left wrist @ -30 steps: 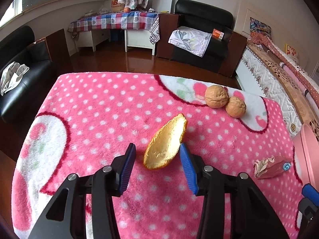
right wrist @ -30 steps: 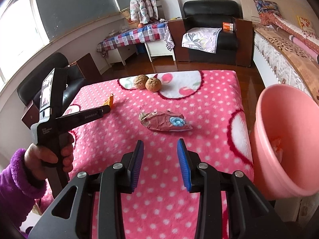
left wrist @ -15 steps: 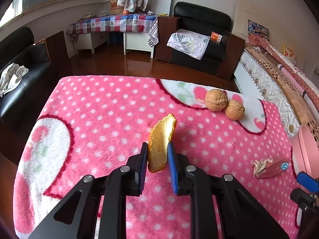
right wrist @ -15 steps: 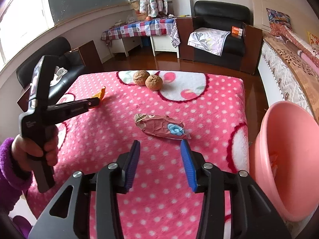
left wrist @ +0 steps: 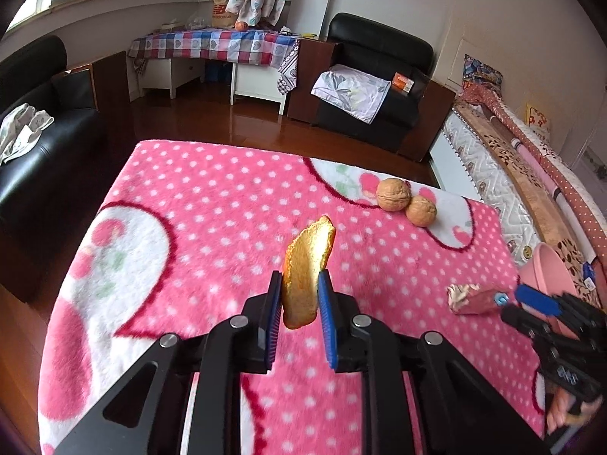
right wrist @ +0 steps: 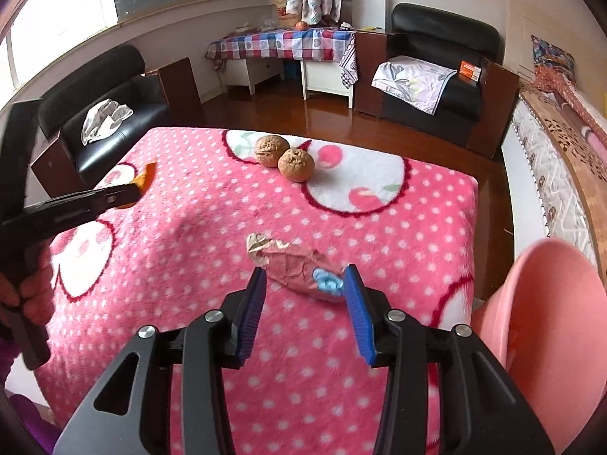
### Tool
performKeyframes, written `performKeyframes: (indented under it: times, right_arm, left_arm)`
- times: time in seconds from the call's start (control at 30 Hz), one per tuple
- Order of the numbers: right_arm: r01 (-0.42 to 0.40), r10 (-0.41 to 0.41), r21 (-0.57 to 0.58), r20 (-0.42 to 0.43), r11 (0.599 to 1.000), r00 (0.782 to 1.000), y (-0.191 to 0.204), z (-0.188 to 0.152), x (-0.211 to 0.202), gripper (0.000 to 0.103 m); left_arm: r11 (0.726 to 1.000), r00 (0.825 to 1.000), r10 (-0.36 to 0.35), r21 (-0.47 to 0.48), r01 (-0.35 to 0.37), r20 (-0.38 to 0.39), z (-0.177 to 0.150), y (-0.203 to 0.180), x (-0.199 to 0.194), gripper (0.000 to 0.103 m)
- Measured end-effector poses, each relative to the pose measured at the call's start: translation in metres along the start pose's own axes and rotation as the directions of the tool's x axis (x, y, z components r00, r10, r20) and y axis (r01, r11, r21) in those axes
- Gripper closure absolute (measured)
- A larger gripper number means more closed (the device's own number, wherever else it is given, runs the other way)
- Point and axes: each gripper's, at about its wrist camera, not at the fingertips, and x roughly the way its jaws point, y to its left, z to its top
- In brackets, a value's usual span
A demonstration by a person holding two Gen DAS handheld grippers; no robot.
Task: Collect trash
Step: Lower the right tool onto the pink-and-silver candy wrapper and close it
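My left gripper (left wrist: 300, 284) is shut on an orange peel (left wrist: 307, 269) and holds it above the pink polka-dot blanket (left wrist: 212, 204). The peel (right wrist: 146, 176) sticks out of that gripper in the right wrist view. My right gripper (right wrist: 305, 282) is open, its blue fingers on either side of a crumpled pink wrapper with a blue spot (right wrist: 296, 267) that lies on the blanket. The wrapper (left wrist: 474, 297) also shows in the left wrist view, with the right gripper (left wrist: 531, 299) beside it. A pink bin (right wrist: 550, 326) stands at the table's right edge.
Two walnuts (left wrist: 406, 201) lie together on the white cherry patch at the far side of the blanket; they also show in the right wrist view (right wrist: 284, 155). Black sofas, a checkered side table and a bed surround the table.
My left gripper closed on the orange peel and lifted it off the blanket. My right gripper moved forward and down until its open fingers straddle the wrapper.
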Motion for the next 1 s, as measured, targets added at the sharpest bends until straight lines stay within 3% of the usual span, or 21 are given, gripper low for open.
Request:
performKeyframes:
  times: [0.27,0.63,1.0]
  right_arm:
    - [0.001,0.000,0.017,-0.068,1.000,0.998,-0.013,0.004,0.029,0.060]
    - [-0.102,0.110,0.124,-0.066,0.987,0.992,-0.021,-0.007,0.030,0.060]
    - [-0.103,0.108,0.107,-0.050,0.989,0.993,0.003,-0.022,0.014,0.091]
  left_arm:
    - [0.999,0.999,-0.033,-0.035,0.033,-0.003,-0.009,0.004,-0.016,0.085]
    - [0.998,0.999,-0.042,-0.044,0.041,-0.022,-0.017,0.002,-0.015,0.085]
    - [0.998,0.998,-0.050,-0.045,0.048,-0.037,-0.026,-0.003,-0.019,0.085]
